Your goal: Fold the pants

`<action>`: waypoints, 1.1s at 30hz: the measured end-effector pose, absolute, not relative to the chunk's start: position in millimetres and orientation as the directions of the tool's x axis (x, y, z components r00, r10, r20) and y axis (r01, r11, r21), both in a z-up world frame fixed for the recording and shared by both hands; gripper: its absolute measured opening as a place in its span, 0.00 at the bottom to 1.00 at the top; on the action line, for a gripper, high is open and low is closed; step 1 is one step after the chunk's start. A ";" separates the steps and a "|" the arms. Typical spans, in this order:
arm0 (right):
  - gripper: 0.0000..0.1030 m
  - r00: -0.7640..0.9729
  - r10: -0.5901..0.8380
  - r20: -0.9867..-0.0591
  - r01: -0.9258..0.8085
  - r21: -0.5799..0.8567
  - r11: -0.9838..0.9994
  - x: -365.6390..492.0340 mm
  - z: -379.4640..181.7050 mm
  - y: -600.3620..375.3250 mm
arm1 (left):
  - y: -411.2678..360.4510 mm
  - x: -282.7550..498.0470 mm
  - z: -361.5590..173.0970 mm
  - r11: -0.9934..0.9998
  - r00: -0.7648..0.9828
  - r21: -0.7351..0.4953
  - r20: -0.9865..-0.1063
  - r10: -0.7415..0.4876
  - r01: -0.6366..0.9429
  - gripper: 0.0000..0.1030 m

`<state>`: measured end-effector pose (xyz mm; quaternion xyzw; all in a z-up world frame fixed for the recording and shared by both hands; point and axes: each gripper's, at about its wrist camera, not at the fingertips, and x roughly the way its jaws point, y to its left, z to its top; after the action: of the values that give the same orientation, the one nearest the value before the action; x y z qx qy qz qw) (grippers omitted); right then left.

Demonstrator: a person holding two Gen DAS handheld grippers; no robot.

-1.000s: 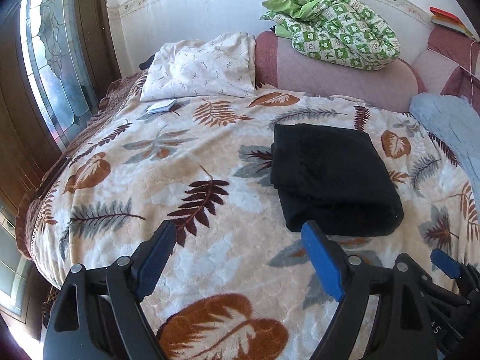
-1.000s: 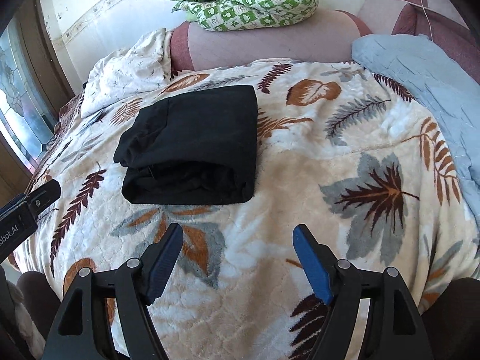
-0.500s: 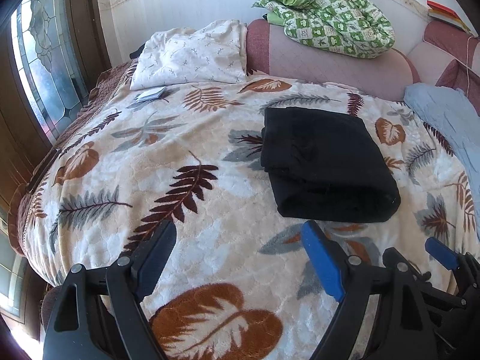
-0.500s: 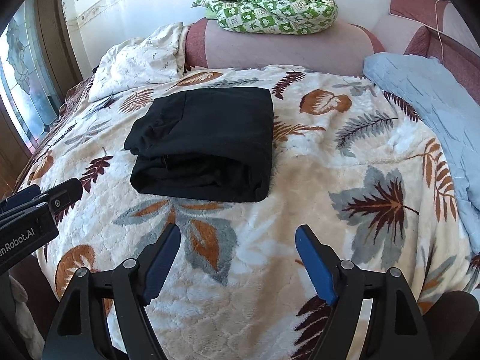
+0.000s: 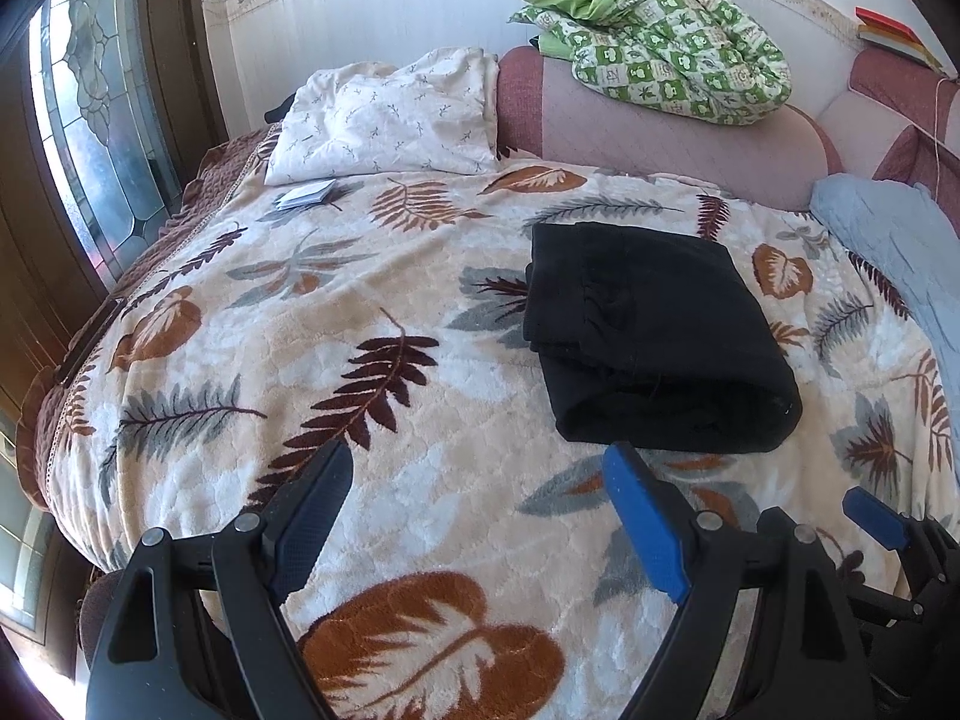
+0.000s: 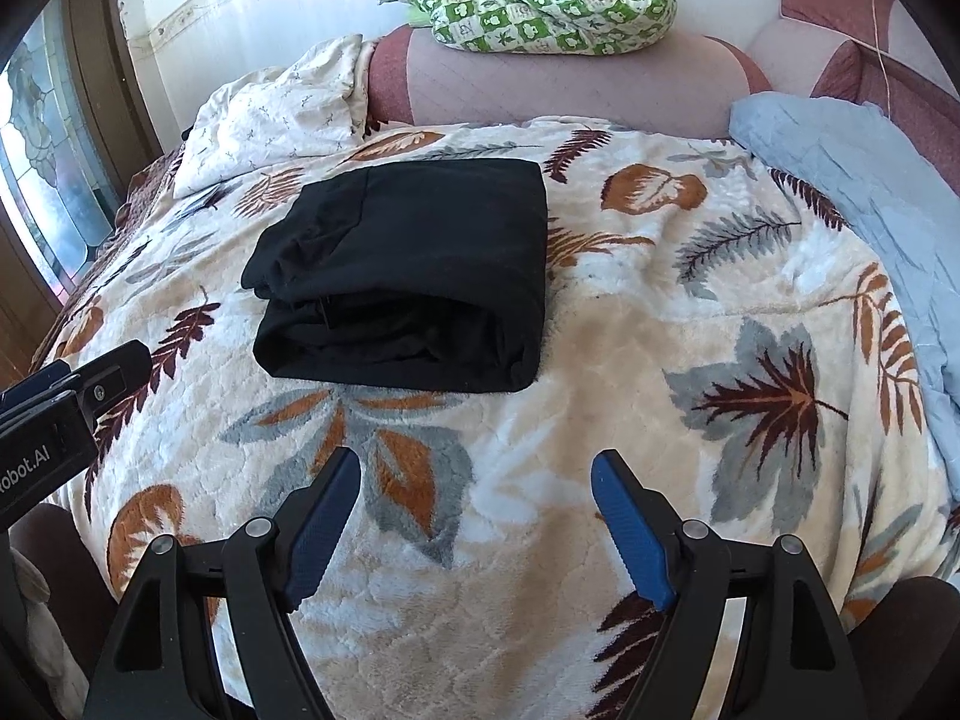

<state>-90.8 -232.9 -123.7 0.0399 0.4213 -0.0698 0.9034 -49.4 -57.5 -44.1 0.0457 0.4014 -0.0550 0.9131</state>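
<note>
1. Both tools have drawn back from the folded black pants (image 6: 402, 276), which now lie farther ahead of them on the bed (image 6: 600, 372).
2. The left tool (image 5: 480, 480) has swung left; the pants (image 5: 648, 336) sit more to its right.
3. The right tool (image 6: 474, 480) now sees more of the left tool's body at its left edge.

your left gripper (image 5: 474, 480) hangs over the leaf-print blanket (image 5: 372, 420) with its fingers spread wide and nothing between them. the black pants (image 5: 648, 336) lie folded into a compact bundle just ahead and to the right, apart from the fingertips. beyond them you see a white pillow (image 5: 390, 120), a green checked quilt (image 5: 654, 42) on the headboard, and a pale blue cloth (image 5: 900, 240) at the right edge.
</note>
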 end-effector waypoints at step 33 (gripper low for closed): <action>0.83 0.598 -0.116 -0.793 0.155 -0.027 0.988 -85.0 -135.7 -226.6 | -58.0 -46.3 -56.9 0.988 0.649 0.020 -0.756 -0.084 0.152 0.82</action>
<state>-85.0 -226.6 -135.7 0.0221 0.4419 -0.0757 0.8936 -46.3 -58.0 -56.9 0.0407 0.4139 -0.0651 0.9071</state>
